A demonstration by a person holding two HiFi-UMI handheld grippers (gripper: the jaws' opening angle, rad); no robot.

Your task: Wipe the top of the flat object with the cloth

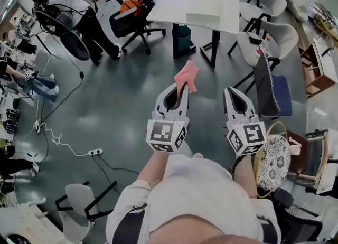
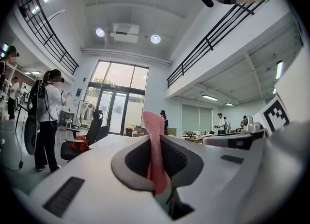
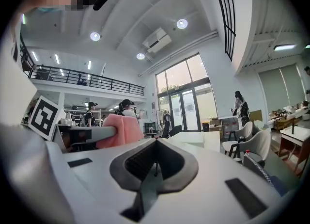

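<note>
Pink cloth (image 1: 187,75) is pinched tight in the left hand-held gripper (image 1: 180,87) and sticks up past the tips. The right hand-held gripper (image 1: 233,92) has its jaws pressed together on nothing. The flat white box (image 1: 203,18) lies on the white desk (image 1: 179,6), well apart from both, straight ahead across the floor and a touch right of the cloth side. Its long side runs left to right. My guess is the next move is closing that gap so the left one can reach.

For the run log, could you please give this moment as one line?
left gripper: shut on pink cloth | right gripper: shut, empty | white table: ahead, untouched
</note>
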